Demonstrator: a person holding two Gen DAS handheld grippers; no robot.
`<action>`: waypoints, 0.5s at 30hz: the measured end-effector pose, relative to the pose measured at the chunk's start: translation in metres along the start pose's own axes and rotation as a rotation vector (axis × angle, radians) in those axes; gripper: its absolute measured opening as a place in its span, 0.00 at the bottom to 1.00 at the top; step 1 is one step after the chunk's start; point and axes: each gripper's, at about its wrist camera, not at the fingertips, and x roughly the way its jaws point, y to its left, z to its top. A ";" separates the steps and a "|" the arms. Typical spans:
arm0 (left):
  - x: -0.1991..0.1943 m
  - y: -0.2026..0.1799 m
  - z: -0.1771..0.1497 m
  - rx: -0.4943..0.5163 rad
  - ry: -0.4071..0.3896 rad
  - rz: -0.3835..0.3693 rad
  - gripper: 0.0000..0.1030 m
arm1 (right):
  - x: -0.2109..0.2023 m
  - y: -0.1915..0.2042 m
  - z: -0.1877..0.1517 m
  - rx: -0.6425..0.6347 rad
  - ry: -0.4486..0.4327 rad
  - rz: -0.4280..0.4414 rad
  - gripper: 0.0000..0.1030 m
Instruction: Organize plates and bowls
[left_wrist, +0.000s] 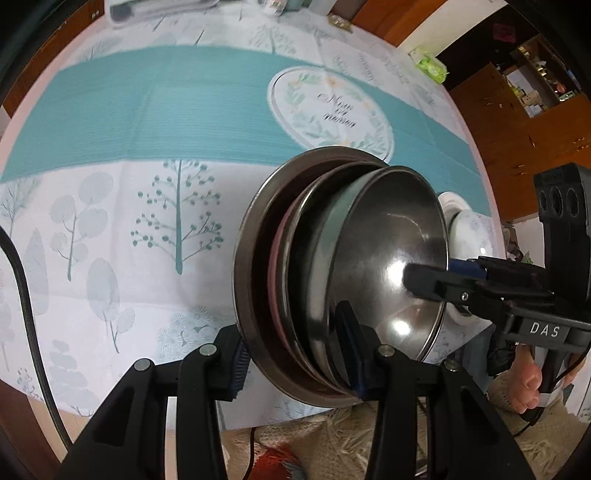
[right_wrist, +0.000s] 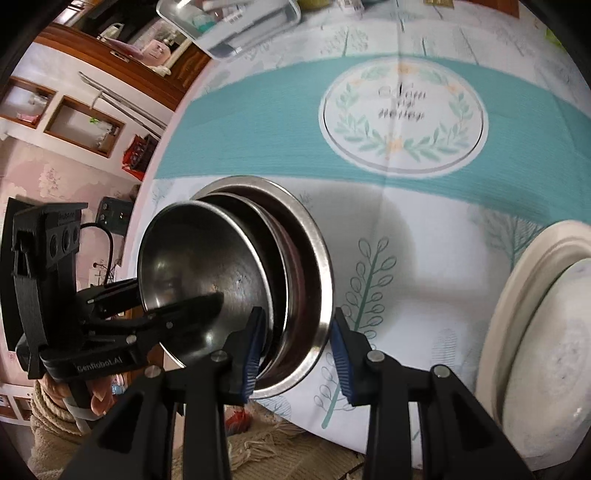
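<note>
A nested stack of steel bowls and plates (left_wrist: 332, 280) is held tilted on edge above the tablecloth. My left gripper (left_wrist: 299, 365) is shut on the stack's lower rim, one blue pad (left_wrist: 238, 365) outside and one inside. My right gripper (left_wrist: 436, 284) comes in from the right with one finger inside the top steel bowl (left_wrist: 391, 251). In the right wrist view the same stack (right_wrist: 236, 280) sits between my right gripper's (right_wrist: 295, 354) fingers, which straddle its rim with a gap on the right side. A white bowl on a white plate (right_wrist: 535, 332) stands at the right.
The table carries a teal and white leaf-print cloth (left_wrist: 147, 110) with a round wreath print (right_wrist: 402, 110). A clear tray with items (right_wrist: 236, 22) stands at the far edge. The table's front edge and a shaggy rug (left_wrist: 332, 435) lie below.
</note>
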 end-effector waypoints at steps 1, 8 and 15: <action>-0.005 -0.004 0.001 0.005 -0.009 -0.001 0.40 | -0.008 0.001 -0.001 -0.010 -0.018 -0.006 0.34; -0.031 -0.059 0.006 0.107 -0.067 -0.018 0.41 | -0.069 -0.010 -0.013 -0.025 -0.146 -0.053 0.34; -0.019 -0.137 0.014 0.244 -0.074 -0.069 0.42 | -0.124 -0.053 -0.038 0.052 -0.244 -0.142 0.34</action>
